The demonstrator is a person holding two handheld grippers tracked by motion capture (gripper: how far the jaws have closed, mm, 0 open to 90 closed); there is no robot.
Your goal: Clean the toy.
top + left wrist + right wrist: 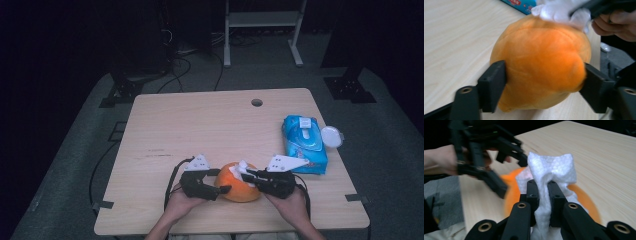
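**Orange plush held while a wipe is pressed on top**

An orange plush toy (pixel 239 182) sits near the front edge of the wooden table (pixel 200 125), between the two grippers. The left gripper (pixel 220 181) clamps it: in the left gripper view its jaws press into the plush's two sides, denting the fabric. The plush's underside and far side are hidden, so its exact form is hard to make out.

The right gripper (pixel 246 173) is closed on a white wipe (pixel 549 172), pinched tight between its jaws, with the wad resting on top of the plush. The wipe's lower end is cut off at the frame's bottom edge.

A blue wet-wipe pack (pixel 304 142) lies toward the table's right edge, its printing too small to read, with a round white lid (pixel 332 136) touching it.
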